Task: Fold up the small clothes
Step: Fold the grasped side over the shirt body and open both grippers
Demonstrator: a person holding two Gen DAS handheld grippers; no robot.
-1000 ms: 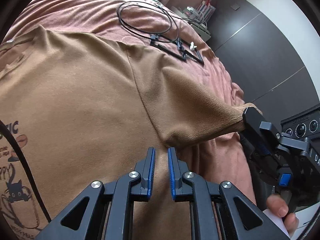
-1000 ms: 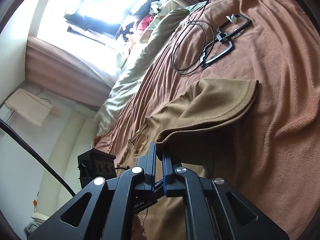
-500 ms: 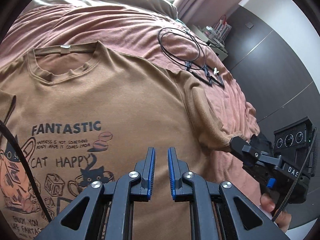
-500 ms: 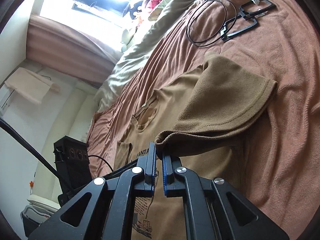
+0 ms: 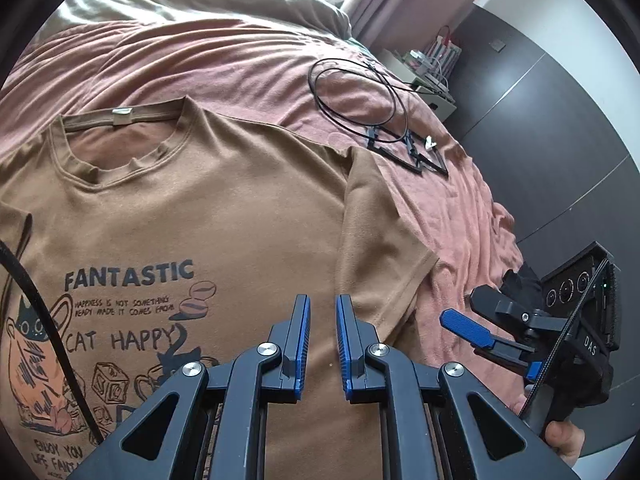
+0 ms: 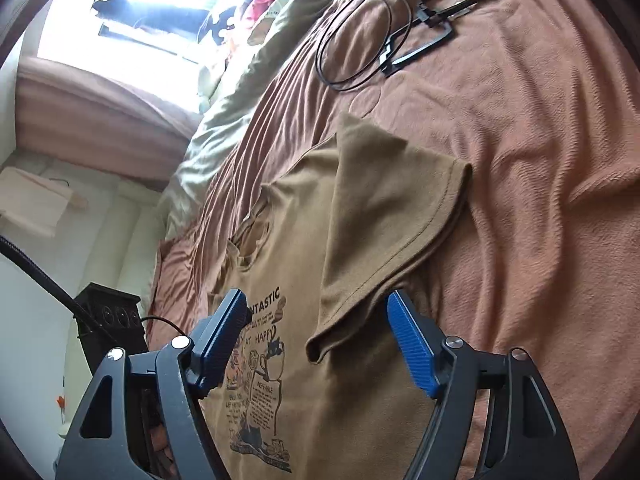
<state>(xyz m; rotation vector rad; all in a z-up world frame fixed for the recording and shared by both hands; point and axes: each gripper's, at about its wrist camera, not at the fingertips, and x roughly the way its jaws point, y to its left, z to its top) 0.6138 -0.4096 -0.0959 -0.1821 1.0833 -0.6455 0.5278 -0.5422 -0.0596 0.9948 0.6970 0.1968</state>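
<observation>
One brown cotton T-shirt with a cat print (image 5: pixel 208 216) lies flat, face up, on the pink blanket (image 5: pixel 448 216). Right gripper (image 6: pixel 316 328) jaws have just been opening, sleeve (image 6: pixel 384 216) free between them; left gripper (image 5: pixel 322 344) nearly closed, empty. Smooth the sleeve flat before folding.
</observation>
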